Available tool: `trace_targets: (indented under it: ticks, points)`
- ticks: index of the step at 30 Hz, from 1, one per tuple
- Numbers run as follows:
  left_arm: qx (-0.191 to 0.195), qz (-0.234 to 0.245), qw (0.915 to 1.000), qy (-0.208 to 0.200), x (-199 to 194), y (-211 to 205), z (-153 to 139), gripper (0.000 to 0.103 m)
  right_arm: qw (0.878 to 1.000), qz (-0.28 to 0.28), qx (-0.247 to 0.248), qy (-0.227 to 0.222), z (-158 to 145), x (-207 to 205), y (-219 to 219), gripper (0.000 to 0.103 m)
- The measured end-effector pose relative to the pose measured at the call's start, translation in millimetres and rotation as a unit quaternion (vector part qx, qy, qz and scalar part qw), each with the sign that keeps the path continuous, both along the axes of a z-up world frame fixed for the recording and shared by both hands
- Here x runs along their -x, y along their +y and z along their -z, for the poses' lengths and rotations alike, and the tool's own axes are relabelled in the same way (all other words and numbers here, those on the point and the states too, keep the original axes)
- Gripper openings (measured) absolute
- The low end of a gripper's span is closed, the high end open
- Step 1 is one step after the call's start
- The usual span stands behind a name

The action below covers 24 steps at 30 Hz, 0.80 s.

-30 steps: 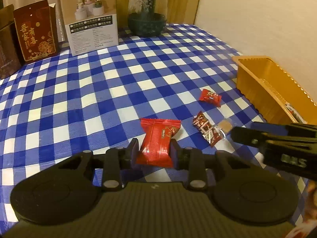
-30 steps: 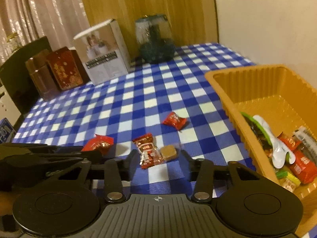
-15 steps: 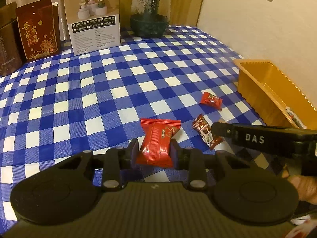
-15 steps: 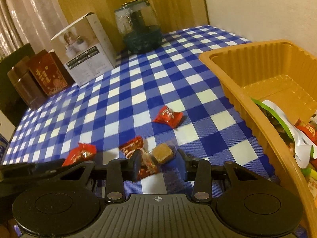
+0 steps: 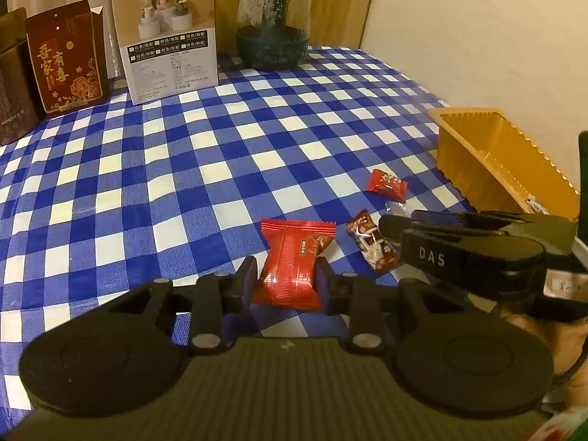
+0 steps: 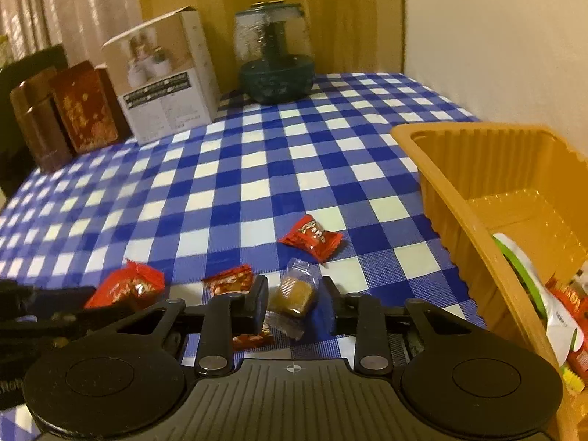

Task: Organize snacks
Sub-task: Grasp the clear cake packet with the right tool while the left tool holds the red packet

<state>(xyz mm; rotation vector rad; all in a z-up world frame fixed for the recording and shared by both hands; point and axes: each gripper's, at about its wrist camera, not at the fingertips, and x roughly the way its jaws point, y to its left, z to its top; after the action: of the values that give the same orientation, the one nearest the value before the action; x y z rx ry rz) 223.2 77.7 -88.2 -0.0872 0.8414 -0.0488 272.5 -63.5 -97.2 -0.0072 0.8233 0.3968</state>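
The step in hand looks like a two-handed pick-up, each gripper taking one sweet from the blue-and-white checked tablecloth [image 5: 205, 169] for the orange tray [image 6: 474, 220] at the far right.

On the left, the left gripper [image 5: 286, 281] has its fingers drawn in on both sides of a red foil packet [image 5: 294, 261], pads touching its flanks; the packet is a glossy pillow shape with crimped, saw-toothed ends, pinched in at the waist. Whether it is lifted clear of the cloth cannot be told.

Just to its right lies a dark red wrapped candy [image 5: 371, 244], long and crinkled, partly under the right gripper's fingers. Next, the right gripper [image 6: 294, 303] stands with its fingers part-way apart around a brown cube in clear wrapping [image 6: 294, 294]; a gap shows on the right side, so no firm hold is evident. The cube looks dense and matte, its film loose and slippery. Beyond it rests a small red twist-end sweet [image 6: 312, 237], apart from the rest.

The tray is thin moulded plastic with ribbed walls and a scalloped rim, already holding several packets at its near end.

The next move probably calls for closing the right fingers squarely on the cube rather than its loose film, then carrying both sweets over the rim.
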Motion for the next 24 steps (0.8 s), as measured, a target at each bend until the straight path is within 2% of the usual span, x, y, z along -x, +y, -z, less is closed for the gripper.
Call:
trace_targets:
  ticks: [6,11,13,19,24]
  points:
    - [0.002,0.008,1.0,0.003,1,-1,0,0.03,0.997,-0.074,0.032,0.003,-3,17,-5,0.03]
    - [0.005,0.016,0.9998,0.003,3,-3,-1,0.03,0.995,-0.091,0.041,0.011,-3,32,-16,0.03]
    - [0.006,0.019,0.9998,0.003,4,-3,-2,0.03,0.993,-0.103,0.056,-0.003,-2,42,-20,0.031]
    - [0.01,0.016,0.9998,-0.003,5,-2,-5,0.03,0.997,-0.071,0.037,0.006,-4,50,-30,0.031]
    - [0.011,0.015,0.9998,-0.002,5,-1,-5,0.03,0.993,-0.098,0.061,-0.032,-2,49,-20,0.031]
